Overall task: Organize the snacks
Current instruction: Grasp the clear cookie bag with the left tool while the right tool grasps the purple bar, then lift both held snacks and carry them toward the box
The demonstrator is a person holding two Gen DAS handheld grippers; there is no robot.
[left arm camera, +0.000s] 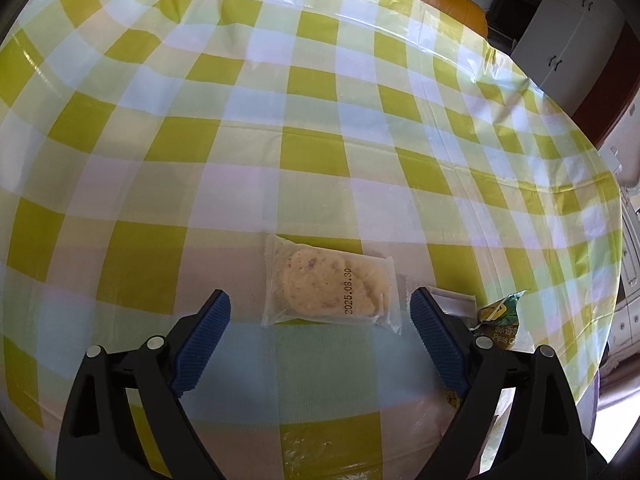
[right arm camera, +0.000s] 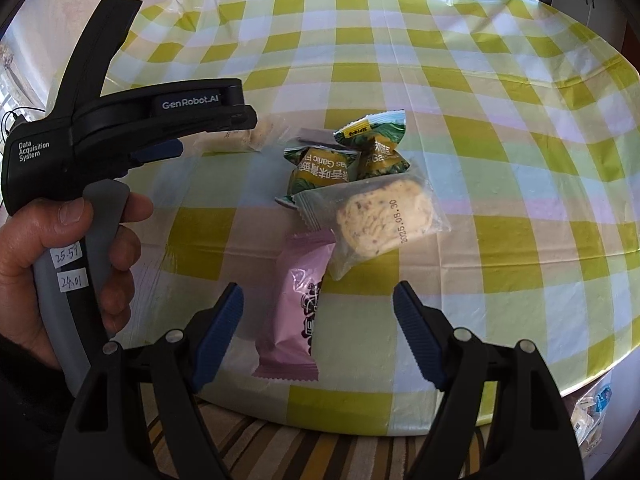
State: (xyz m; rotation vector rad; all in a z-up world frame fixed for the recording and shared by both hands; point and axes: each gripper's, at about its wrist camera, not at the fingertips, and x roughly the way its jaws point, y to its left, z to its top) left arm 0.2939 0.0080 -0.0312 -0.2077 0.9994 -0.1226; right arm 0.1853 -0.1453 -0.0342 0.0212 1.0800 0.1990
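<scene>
In the left wrist view a clear-wrapped cookie [left arm camera: 330, 286] stamped 2025.08.30 lies on the checked tablecloth, just ahead of my open, empty left gripper [left arm camera: 320, 312]. A green pea packet [left arm camera: 500, 318] peeks out beside its right finger. In the right wrist view my right gripper [right arm camera: 318, 300] is open and empty above a pink wrapped snack [right arm camera: 298, 312]. Beyond it lie a second clear-wrapped cookie [right arm camera: 384, 220] and two green pea packets [right arm camera: 320, 168] [right arm camera: 378, 146]. The left gripper's body [right arm camera: 120, 124] shows at left, over the first cookie [right arm camera: 250, 138].
The round table has a yellow-green checked plastic cloth [left arm camera: 312, 128]. Its near edge [right arm camera: 340, 424] sits over a striped rug [right arm camera: 260, 448]. A yellow chair [left arm camera: 452, 8] and grey cabinets [left arm camera: 568, 32] stand beyond the far edge. A hand [right arm camera: 60, 264] holds the left gripper's handle.
</scene>
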